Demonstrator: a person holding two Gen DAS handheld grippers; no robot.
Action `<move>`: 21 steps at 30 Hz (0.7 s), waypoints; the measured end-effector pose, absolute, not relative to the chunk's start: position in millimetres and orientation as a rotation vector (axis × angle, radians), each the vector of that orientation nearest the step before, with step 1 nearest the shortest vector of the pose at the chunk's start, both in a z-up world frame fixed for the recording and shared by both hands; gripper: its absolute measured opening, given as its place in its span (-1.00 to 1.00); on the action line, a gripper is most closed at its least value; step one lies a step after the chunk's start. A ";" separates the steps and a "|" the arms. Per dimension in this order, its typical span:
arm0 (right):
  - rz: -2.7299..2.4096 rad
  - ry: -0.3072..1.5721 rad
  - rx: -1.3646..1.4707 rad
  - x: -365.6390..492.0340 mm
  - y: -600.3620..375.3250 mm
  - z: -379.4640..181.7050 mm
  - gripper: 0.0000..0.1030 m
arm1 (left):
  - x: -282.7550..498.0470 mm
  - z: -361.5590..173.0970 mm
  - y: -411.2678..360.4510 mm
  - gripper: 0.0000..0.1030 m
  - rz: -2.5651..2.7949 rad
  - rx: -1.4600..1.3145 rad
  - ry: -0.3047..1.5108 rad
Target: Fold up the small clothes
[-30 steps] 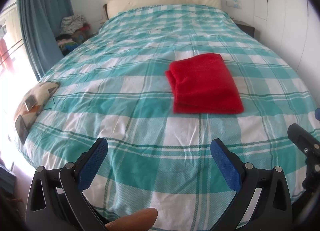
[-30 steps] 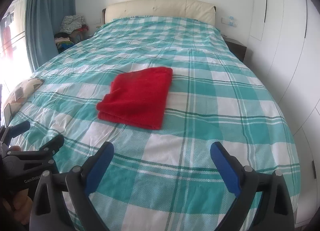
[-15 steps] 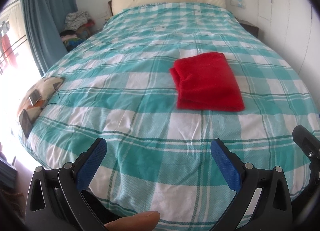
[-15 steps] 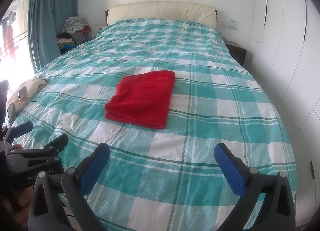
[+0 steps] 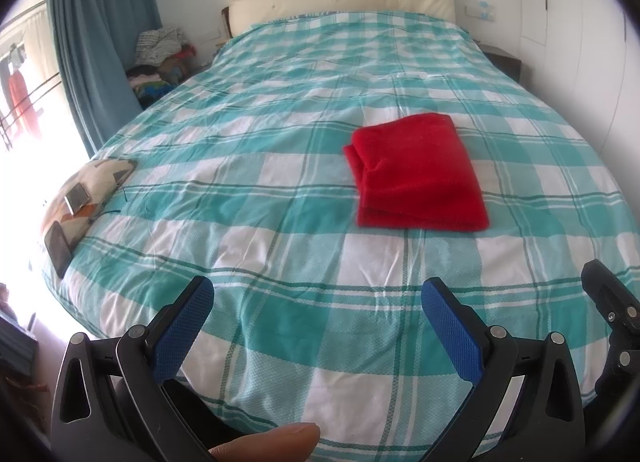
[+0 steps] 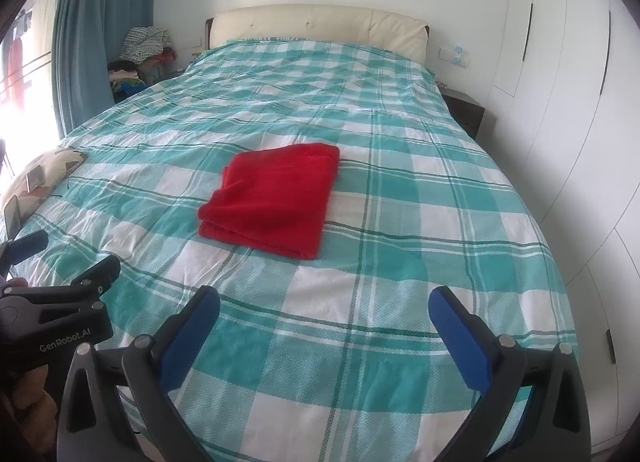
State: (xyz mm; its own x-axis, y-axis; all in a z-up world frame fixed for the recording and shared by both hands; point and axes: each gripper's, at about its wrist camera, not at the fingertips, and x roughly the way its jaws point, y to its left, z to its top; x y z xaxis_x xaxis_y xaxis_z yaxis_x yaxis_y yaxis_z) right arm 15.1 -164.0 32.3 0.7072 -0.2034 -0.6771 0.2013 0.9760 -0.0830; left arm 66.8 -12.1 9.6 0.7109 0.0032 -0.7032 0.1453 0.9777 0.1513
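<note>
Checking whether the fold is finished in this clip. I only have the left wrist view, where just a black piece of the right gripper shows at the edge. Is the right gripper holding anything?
Observer: No. The right gripper is open and empty, its blue pads wide apart. It is over the near end of the bed, short of the folded red cloth.
Operator: How does the left gripper look from the other side?
Observer: In the right wrist view the left gripper shows sideways by the bed's left edge. It is open too, with nothing between its fingers, well clear of the cloth.
</note>
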 end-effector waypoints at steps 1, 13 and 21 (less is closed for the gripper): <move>-0.226 0.752 -0.004 14.9 -164.5 33.2 1.00 | 65.5 11.0 -13.1 1.00 -0.078 0.203 0.773; -0.240 0.744 -0.012 13.1 -168.2 39.7 1.00 | 62.4 15.3 -19.3 1.00 -0.092 0.203 0.773; -0.250 0.742 -0.012 12.4 -168.4 41.7 1.00 | 60.9 15.7 -21.5 1.00 -0.098 0.197 0.782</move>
State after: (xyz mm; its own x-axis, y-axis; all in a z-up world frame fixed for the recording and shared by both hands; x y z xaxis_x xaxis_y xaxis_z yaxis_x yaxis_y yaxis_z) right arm 12.4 -168.4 41.7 0.7090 -0.2295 -0.6669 0.2208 0.9703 -0.0991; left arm 60.9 -21.5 15.7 0.7065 -0.0144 -0.7075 0.1601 0.9771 0.1401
